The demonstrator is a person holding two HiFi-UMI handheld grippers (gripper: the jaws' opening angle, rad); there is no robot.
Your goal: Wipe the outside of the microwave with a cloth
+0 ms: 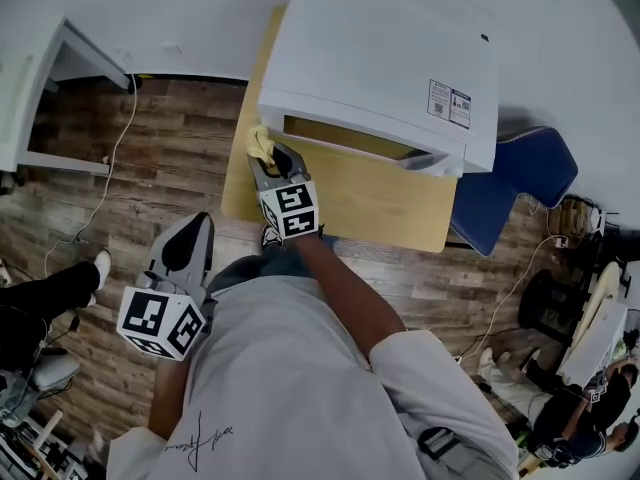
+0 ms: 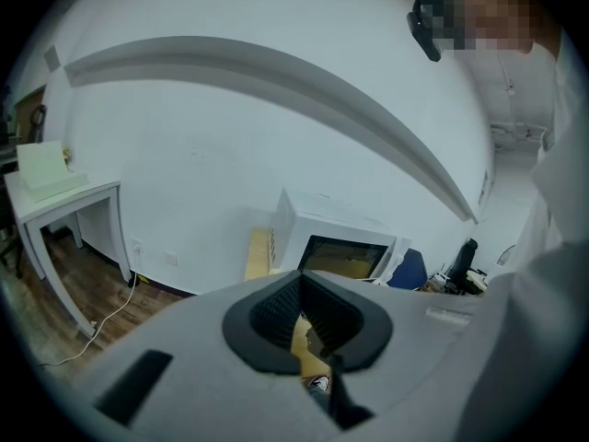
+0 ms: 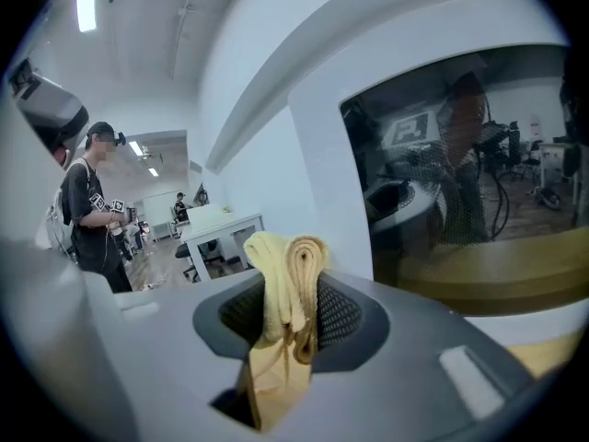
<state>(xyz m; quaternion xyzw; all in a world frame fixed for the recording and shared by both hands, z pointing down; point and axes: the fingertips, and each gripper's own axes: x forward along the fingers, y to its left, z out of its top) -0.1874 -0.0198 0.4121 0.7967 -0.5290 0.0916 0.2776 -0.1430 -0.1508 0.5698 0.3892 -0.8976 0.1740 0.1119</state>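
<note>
At the microwave's (image 1: pixel 380 58) near left corner: my right claw (image 1: pixel 272 160) is clamped on the folded yellow cloth (image 3: pixel 281 284), with the bunched end pushed forward so that fabric, not plastic, meets the casing.
Low by my hip: my left claw (image 1: pixel 188 246), jaws together on nothing, hangs clear of the wiping.
Worktop (image 1: pixel 380 208): it bears the microwave, door facing me.

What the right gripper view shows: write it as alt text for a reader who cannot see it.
The right gripper has its fingers shut on a folded yellow cloth, held near the white microwave just left of its dark glass door. Far behind at left, a person stands in an office with white desks.
</note>
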